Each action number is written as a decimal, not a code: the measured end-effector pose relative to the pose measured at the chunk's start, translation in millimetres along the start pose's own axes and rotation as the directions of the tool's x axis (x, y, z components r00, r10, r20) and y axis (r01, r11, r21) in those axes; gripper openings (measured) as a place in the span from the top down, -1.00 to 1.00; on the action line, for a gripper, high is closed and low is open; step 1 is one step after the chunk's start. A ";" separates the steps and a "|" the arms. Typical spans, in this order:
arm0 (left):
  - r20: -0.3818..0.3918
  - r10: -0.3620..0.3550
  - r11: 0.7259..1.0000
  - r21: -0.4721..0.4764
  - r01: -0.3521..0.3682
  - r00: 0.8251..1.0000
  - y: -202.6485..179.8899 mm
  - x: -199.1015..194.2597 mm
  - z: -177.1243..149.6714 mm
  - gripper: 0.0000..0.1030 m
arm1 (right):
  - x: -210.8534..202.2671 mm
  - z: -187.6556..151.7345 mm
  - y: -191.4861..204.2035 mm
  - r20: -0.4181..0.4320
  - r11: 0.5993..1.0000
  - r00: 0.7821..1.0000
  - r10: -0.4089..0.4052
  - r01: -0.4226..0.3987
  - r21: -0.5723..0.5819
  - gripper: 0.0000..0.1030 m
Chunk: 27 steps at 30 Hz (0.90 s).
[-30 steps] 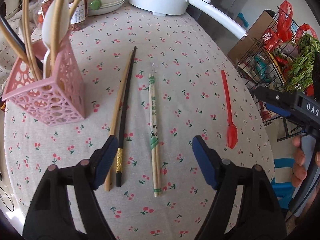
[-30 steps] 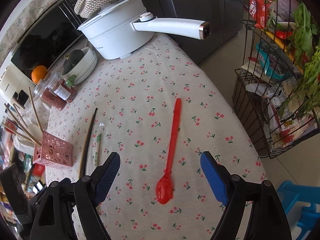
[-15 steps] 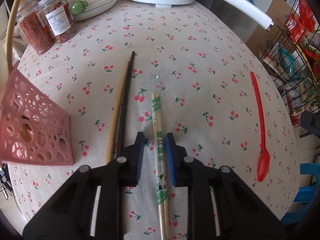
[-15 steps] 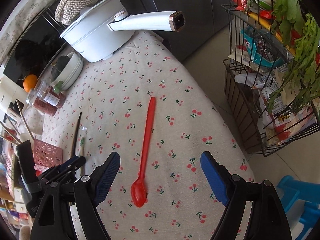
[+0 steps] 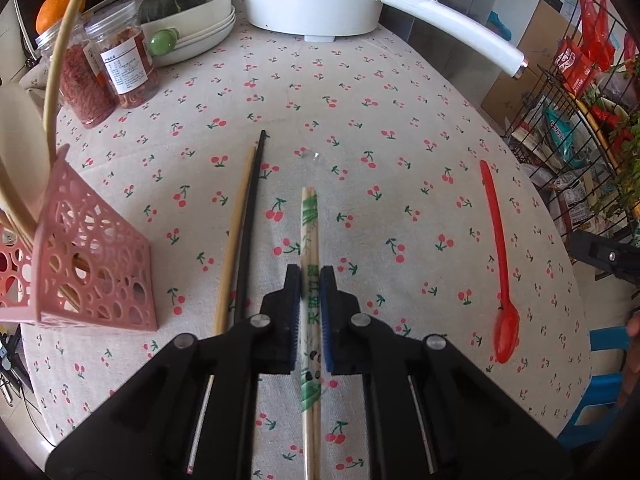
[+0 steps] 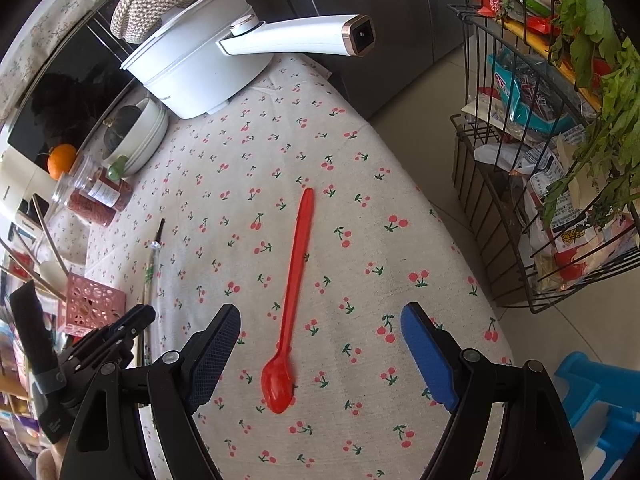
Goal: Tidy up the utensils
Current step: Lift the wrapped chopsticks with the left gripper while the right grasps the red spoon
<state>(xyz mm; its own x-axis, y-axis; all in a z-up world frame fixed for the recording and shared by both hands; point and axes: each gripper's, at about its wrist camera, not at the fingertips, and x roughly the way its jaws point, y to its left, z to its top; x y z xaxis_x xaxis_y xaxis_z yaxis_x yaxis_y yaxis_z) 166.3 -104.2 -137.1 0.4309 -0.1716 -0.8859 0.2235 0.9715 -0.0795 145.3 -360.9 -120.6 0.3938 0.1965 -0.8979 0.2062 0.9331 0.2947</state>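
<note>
At 6 o'clock on the desk, left tongs clamp the wrapped chopsticks; lift level toward the pink holder at 9 o'clock, while right tongs stand apart over the red spoon.

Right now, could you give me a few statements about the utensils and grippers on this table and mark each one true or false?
1. The left gripper is shut on the wrapped chopsticks. True.
2. The right gripper holds the red spoon. False: its jaws stand open, with the spoon lying on the tablecloth between them.
3. The black chopstick lies beside a wooden chopstick. True.
4. The pink holder is empty. False: utensils stand in it.
5. The red spoon's bowl points toward the white pot. False: its handle end does.
</note>
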 end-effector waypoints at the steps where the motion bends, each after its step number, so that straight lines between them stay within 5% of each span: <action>1: 0.012 -0.009 1.000 0.004 0.009 1.000 -1.0 -5.9 0.0 0.79 | 0.4 0.1 -0.5 -0.002 1.000 1.000 0.000 0.000 0.001 -0.63; 11: 0.145 -0.106 0.994 0.009 0.106 0.984 13.4 -76.7 -15.1 0.79 | 4.1 1.5 -3.0 -0.006 1.000 1.000 -0.016 0.016 0.002 -0.63; 23: 0.192 -0.196 0.981 0.045 0.191 0.962 40.3 -117.4 -33.3 0.79 | 36.6 22.8 9.8 -0.004 0.997 0.997 -0.080 0.080 -0.001 -0.61; 27: 0.207 -0.212 0.977 0.046 0.207 0.955 48.6 -128.5 -39.7 0.79 | 54.9 29.0 20.6 -0.016 0.995 0.995 -0.102 0.101 -0.019 -0.23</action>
<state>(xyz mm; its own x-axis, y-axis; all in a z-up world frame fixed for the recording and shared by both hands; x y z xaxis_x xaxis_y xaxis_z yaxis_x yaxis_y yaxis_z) 87.1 -28.4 -45.3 0.5454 -0.4036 -0.7346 0.3479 0.9064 -0.2396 197.1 -339.7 -154.3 0.3561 0.1057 -0.9284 0.2280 0.9537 0.1960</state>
